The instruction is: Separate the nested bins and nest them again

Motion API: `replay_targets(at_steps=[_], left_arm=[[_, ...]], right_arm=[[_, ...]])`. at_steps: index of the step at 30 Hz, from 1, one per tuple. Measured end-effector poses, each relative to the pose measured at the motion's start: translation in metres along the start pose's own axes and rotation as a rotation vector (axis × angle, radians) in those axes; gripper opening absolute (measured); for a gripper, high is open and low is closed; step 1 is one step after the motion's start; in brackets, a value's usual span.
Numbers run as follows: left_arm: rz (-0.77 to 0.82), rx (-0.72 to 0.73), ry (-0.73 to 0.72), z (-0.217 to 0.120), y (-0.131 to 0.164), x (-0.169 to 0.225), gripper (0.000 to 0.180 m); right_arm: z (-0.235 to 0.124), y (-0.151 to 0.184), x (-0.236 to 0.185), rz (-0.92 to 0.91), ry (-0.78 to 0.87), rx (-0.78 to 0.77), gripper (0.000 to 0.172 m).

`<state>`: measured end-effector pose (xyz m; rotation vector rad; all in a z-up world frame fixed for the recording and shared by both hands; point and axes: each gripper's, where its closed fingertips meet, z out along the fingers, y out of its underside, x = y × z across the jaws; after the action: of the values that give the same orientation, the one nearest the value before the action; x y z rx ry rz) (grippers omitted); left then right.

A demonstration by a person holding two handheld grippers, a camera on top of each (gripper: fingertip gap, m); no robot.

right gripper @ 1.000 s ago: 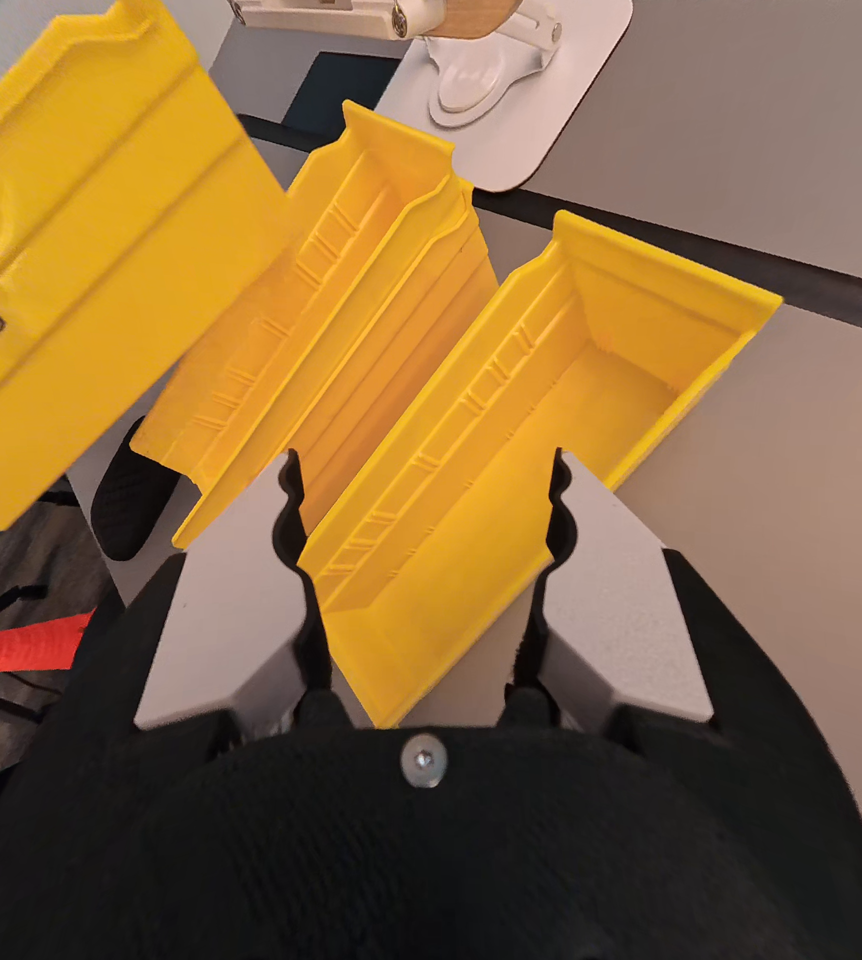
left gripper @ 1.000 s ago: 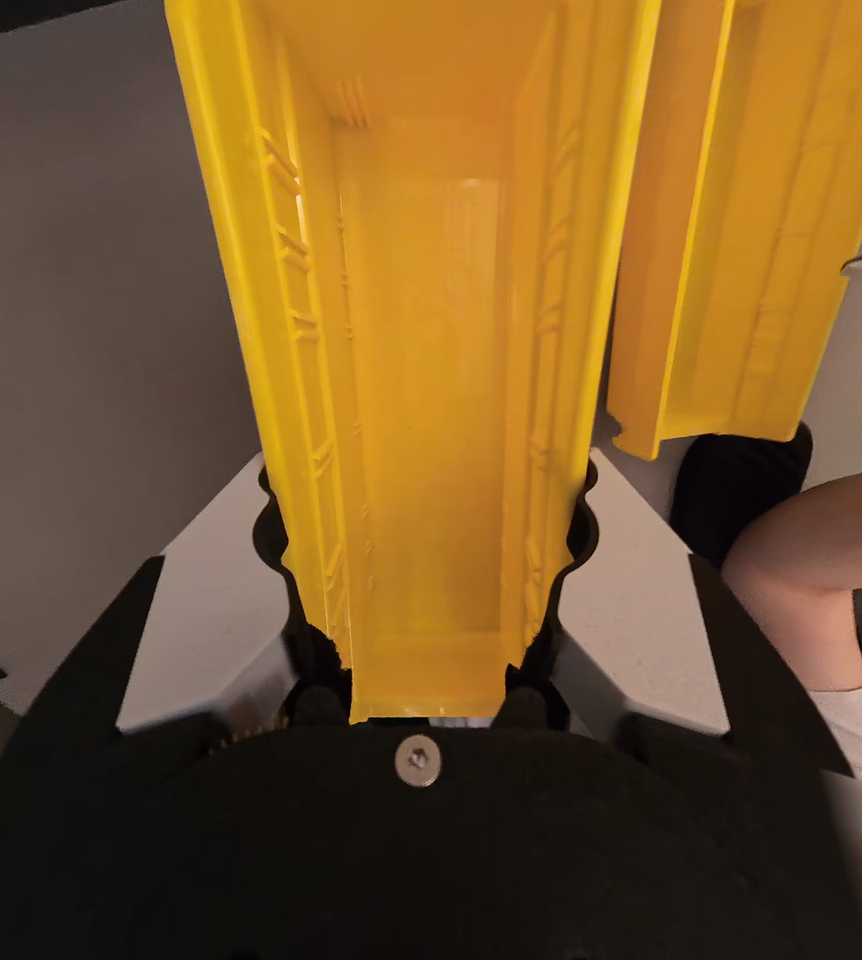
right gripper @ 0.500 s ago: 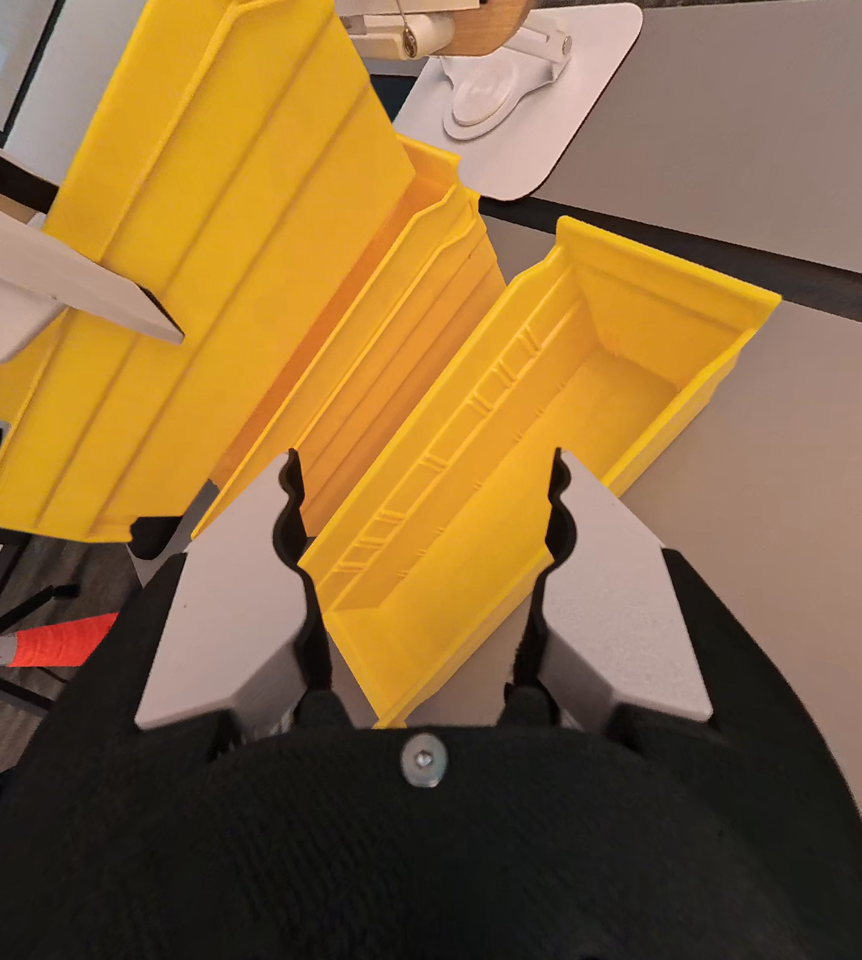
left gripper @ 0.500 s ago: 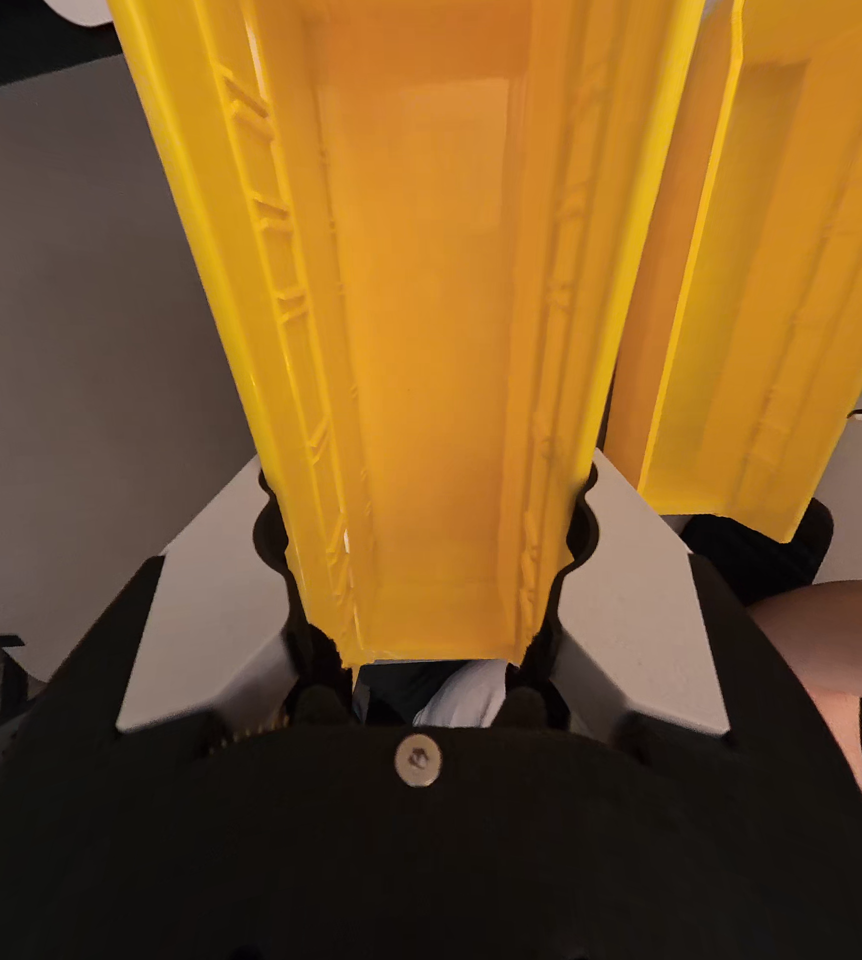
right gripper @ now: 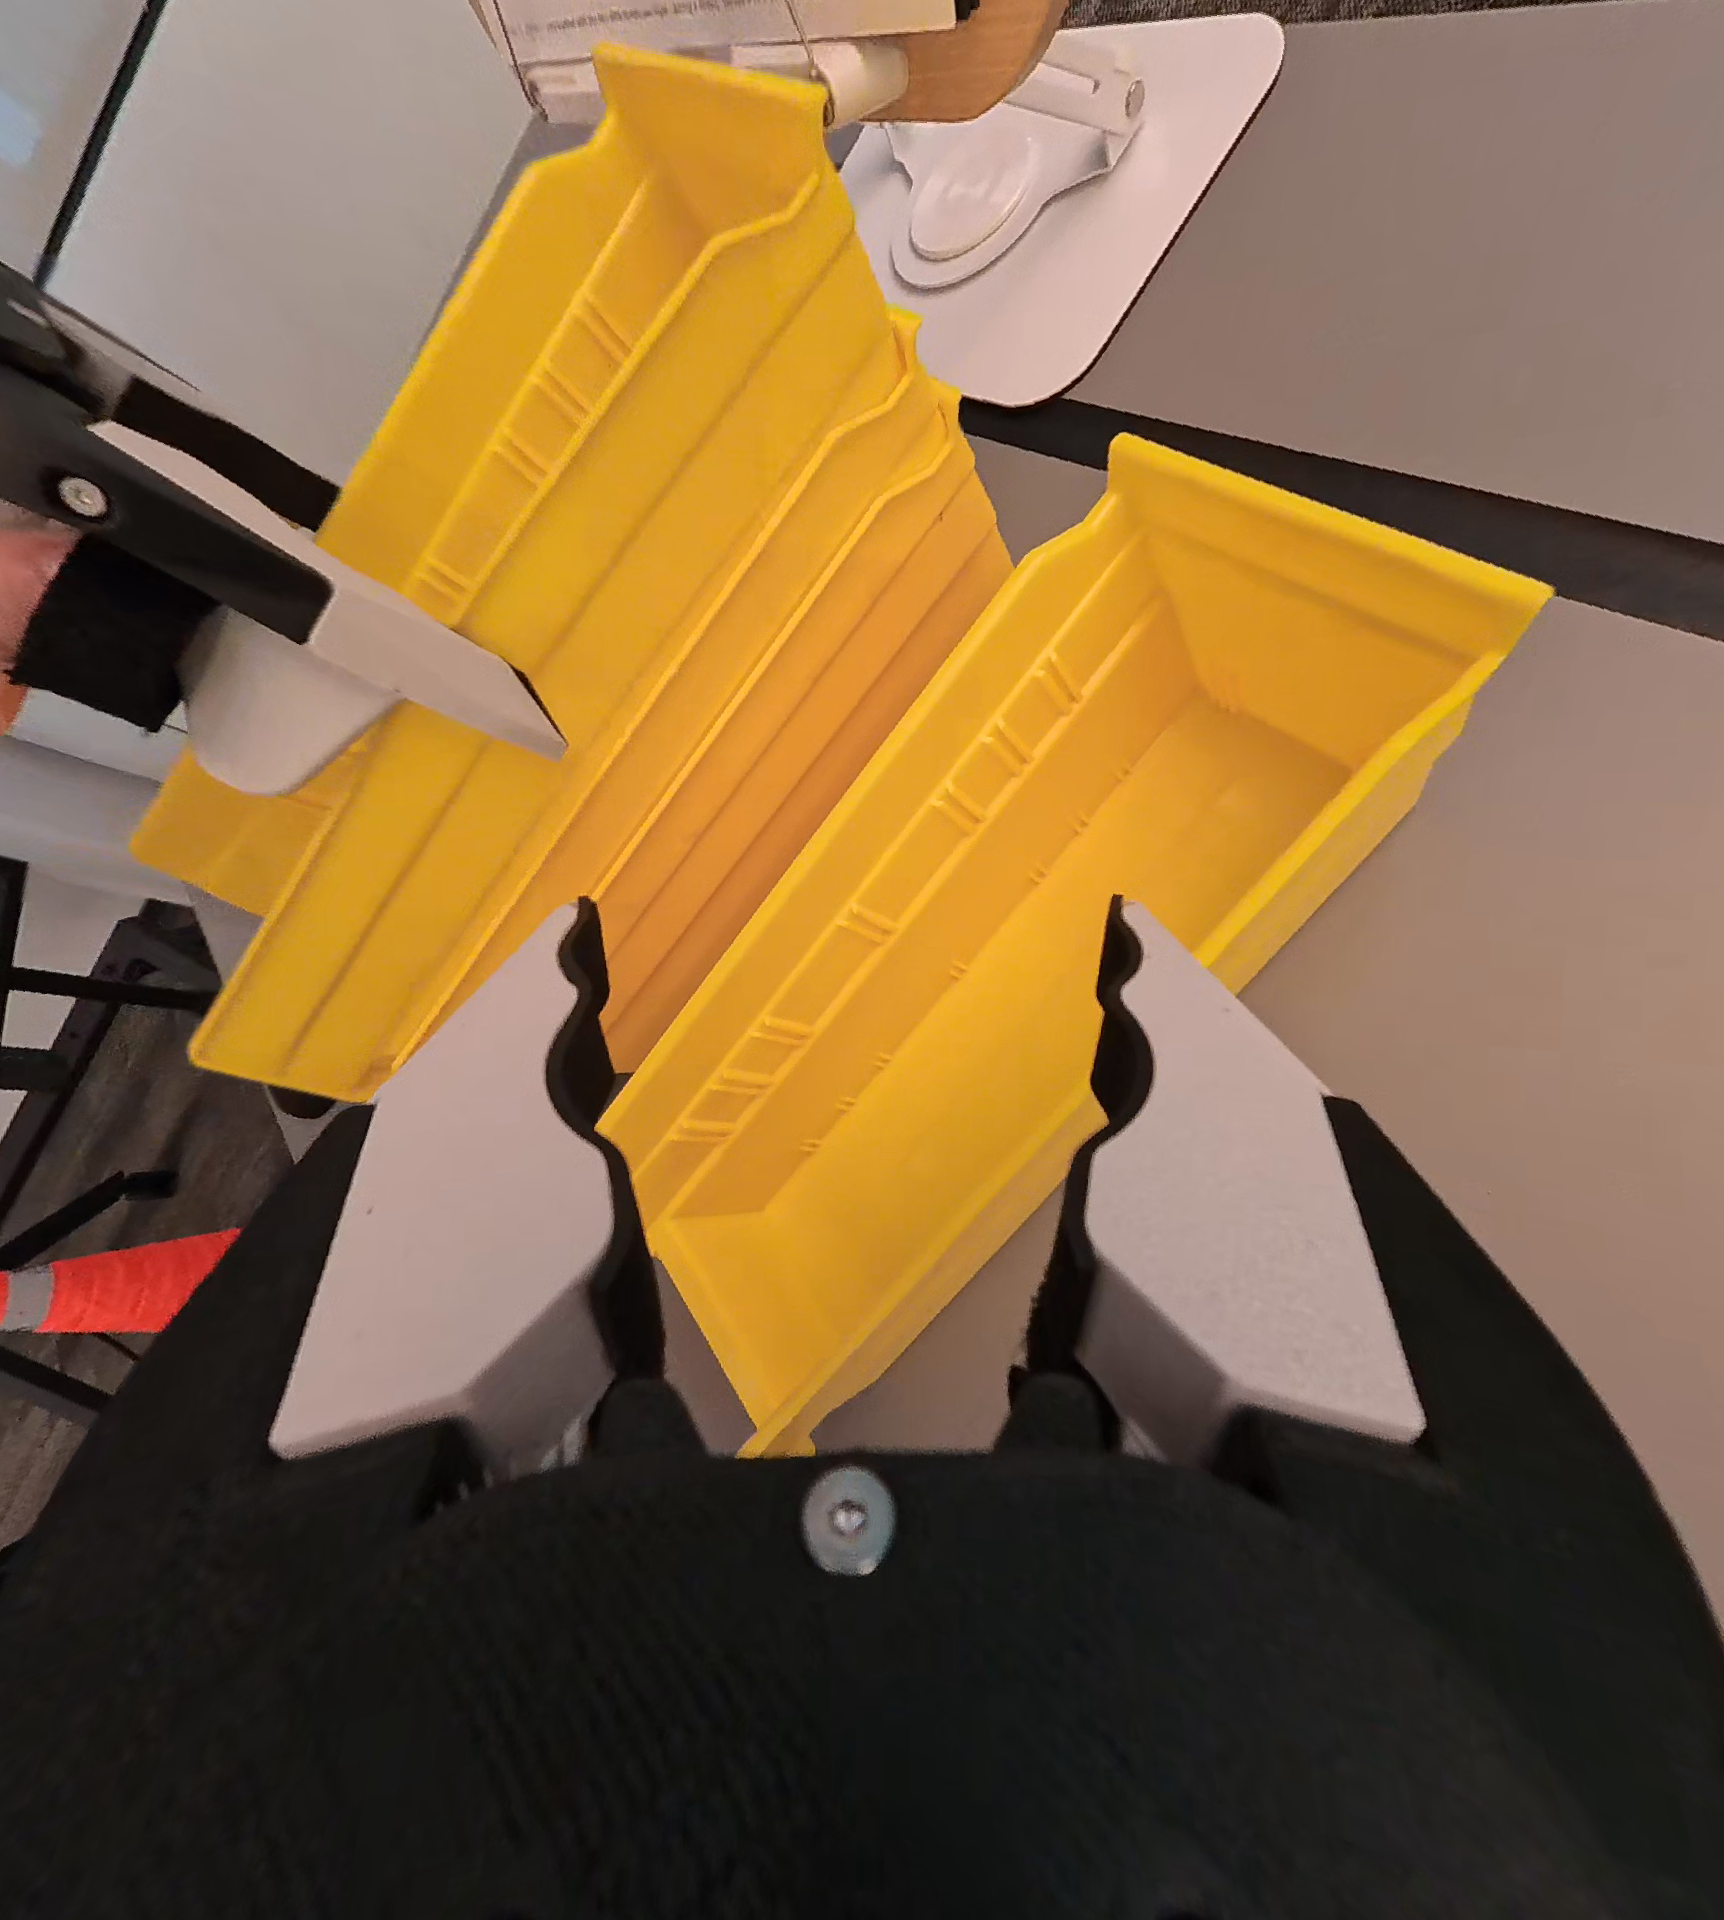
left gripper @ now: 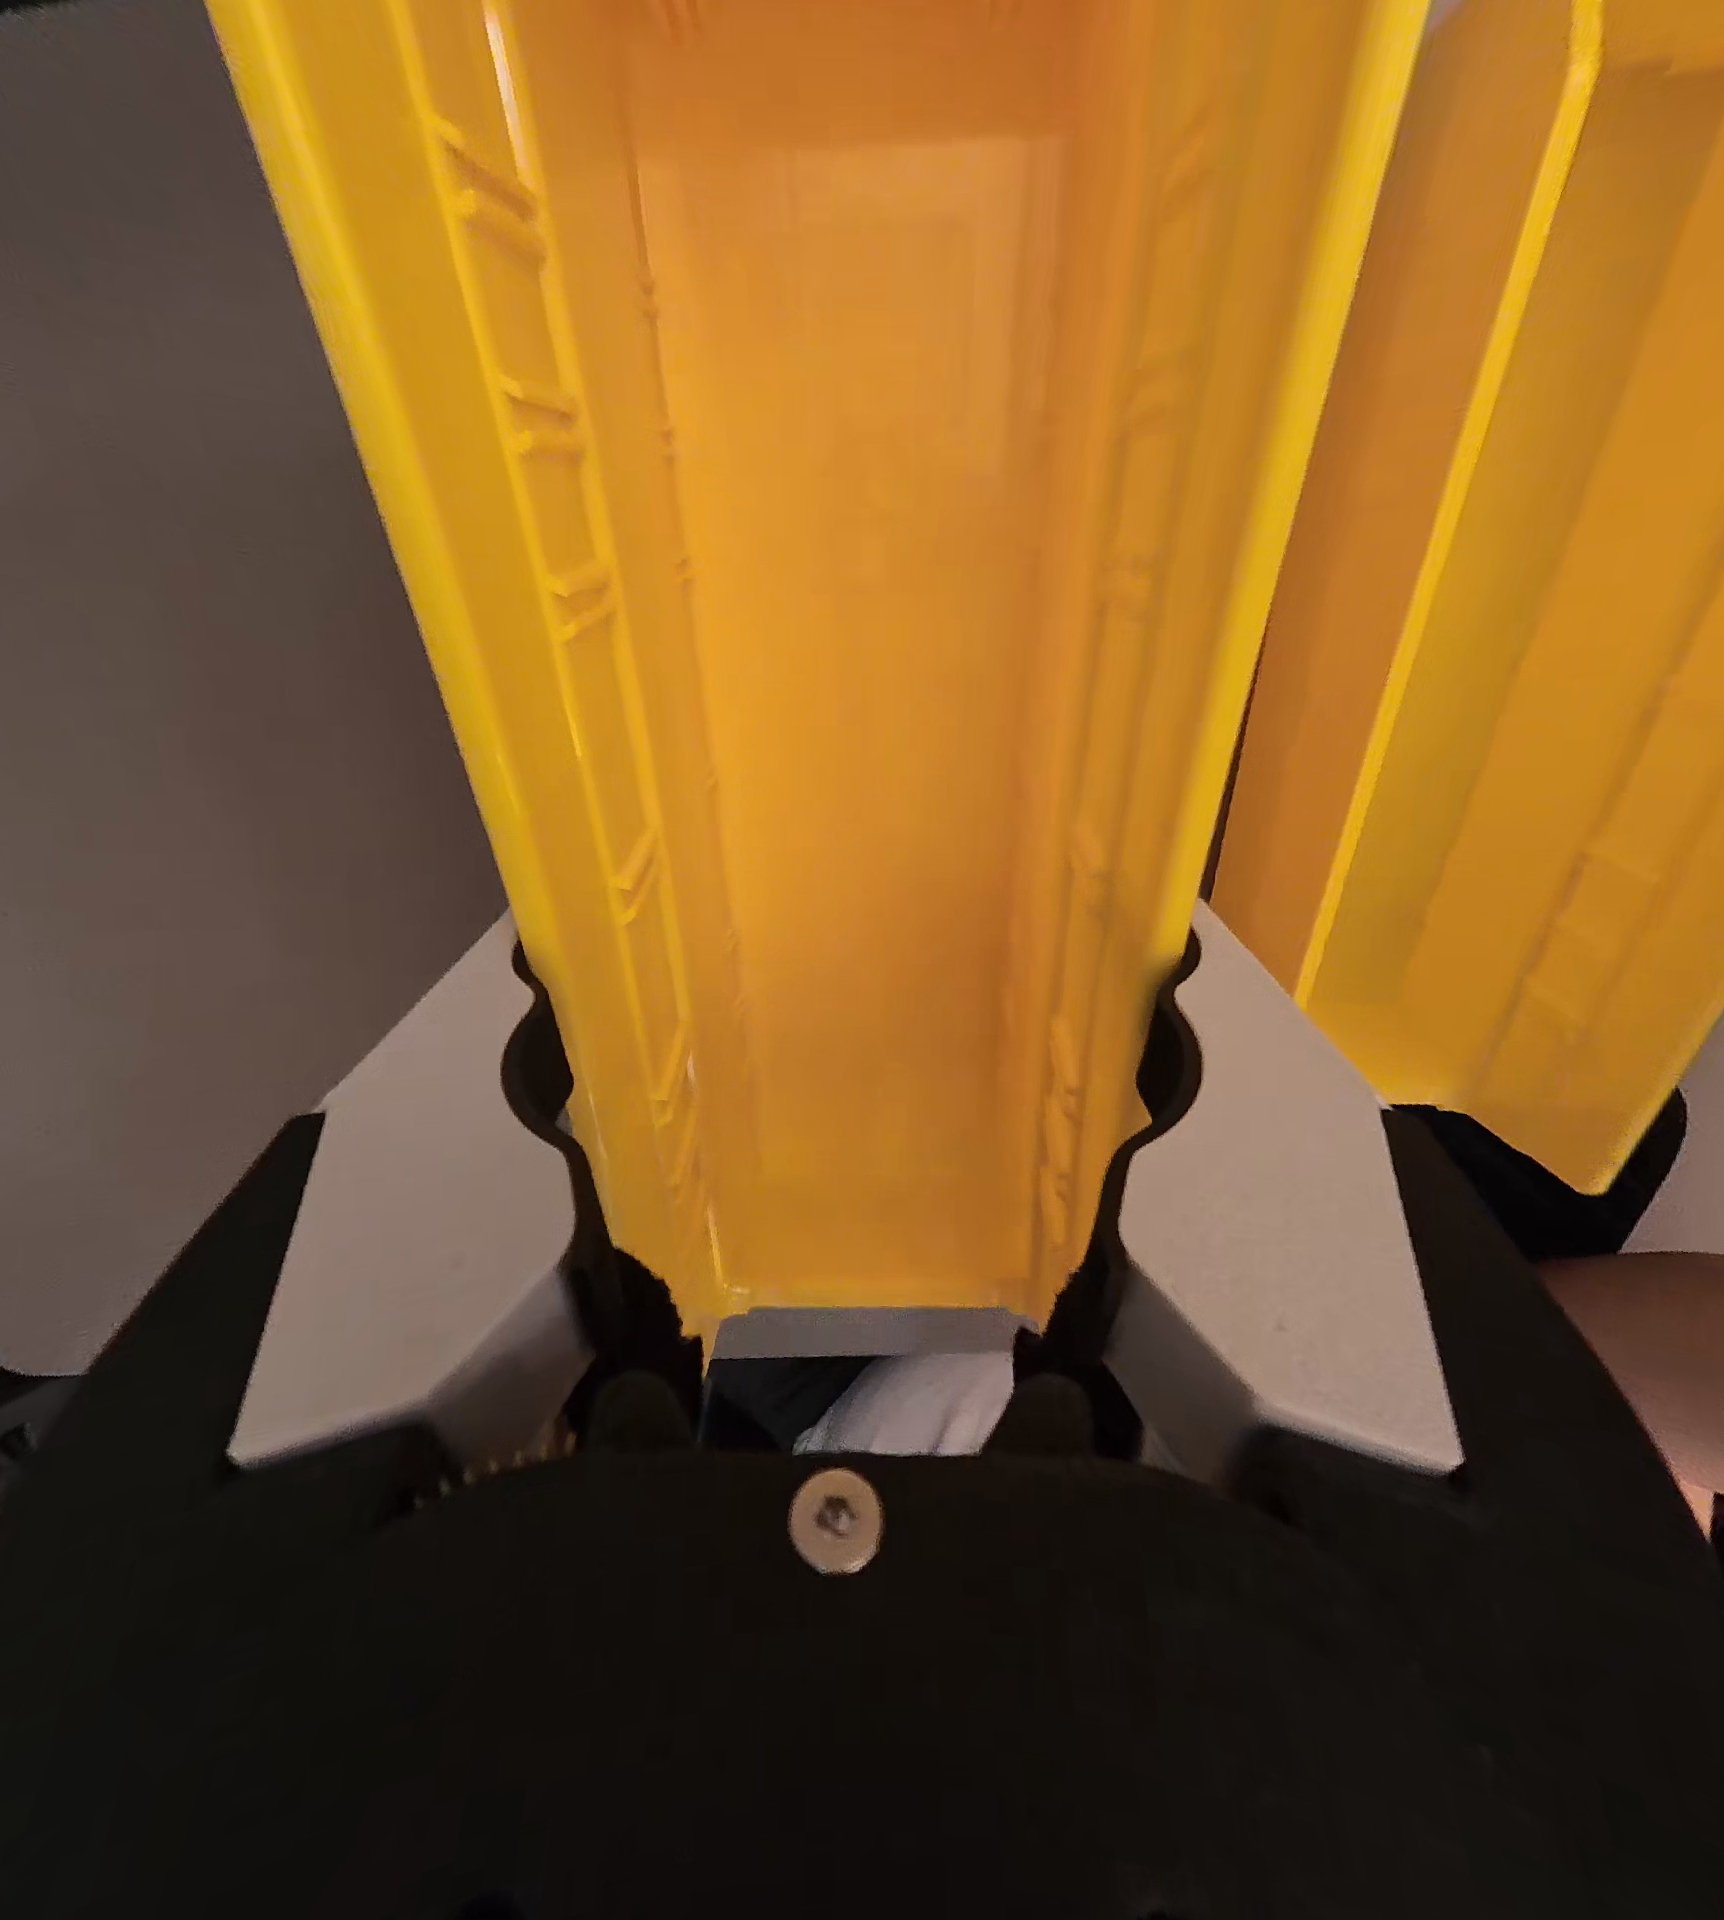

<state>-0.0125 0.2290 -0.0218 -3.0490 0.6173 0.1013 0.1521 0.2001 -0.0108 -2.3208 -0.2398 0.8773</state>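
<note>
Left claw [left gripper: 853, 997] clamps a raised yellow bin [left gripper: 868, 623] lengthwise.

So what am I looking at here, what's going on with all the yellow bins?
A person works two handheld grippers on a set of yellow bins. The left gripper is clamped across one yellow bin, held in the air above a stack of nested bins lying on the grey table. The right gripper straddles a separate single bin resting on the table at an angle beside the stack; whether its pads press on that bin is unclear.
</note>
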Motion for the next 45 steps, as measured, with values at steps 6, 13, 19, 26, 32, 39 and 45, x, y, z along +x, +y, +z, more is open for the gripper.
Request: replay_targets(at_steps=[6,13,19,26,32,39,45], left_arm=[[0.005,-0.002,0.014,0.018,0.001,0.000,0.115],[0.000,-0.030,0.040,0.031,0.004,0.002,0.130],[0.024,-0.006,0.154,0.002,0.008,0.005,0.149],[0.235,0.497,0.244,-0.077,-0.004,-0.015,0.143],[0.301,1.201,0.312,-0.152,0.019,-0.081,0.116],[0.322,1.733,0.546,-0.194,0.054,-0.131,0.087],[0.414,1.742,0.609,-0.205,0.043,-0.143,0.076]], right_arm=[[0.001,0.001,0.002,0.008,0.003,-0.004,0.096],[0.006,0.003,0.005,0.008,0.021,-0.023,0.096],[0.006,0.006,0.015,0.021,0.079,-0.041,0.096],[0.004,-0.003,0.016,0.014,0.177,0.004,0.094],[-0.006,-0.031,0.002,-0.097,0.287,0.139,0.091],[-0.070,-0.069,-0.040,-0.372,0.656,0.424,0.100],[-0.057,-0.037,-0.044,-0.299,0.695,0.328,0.124]])
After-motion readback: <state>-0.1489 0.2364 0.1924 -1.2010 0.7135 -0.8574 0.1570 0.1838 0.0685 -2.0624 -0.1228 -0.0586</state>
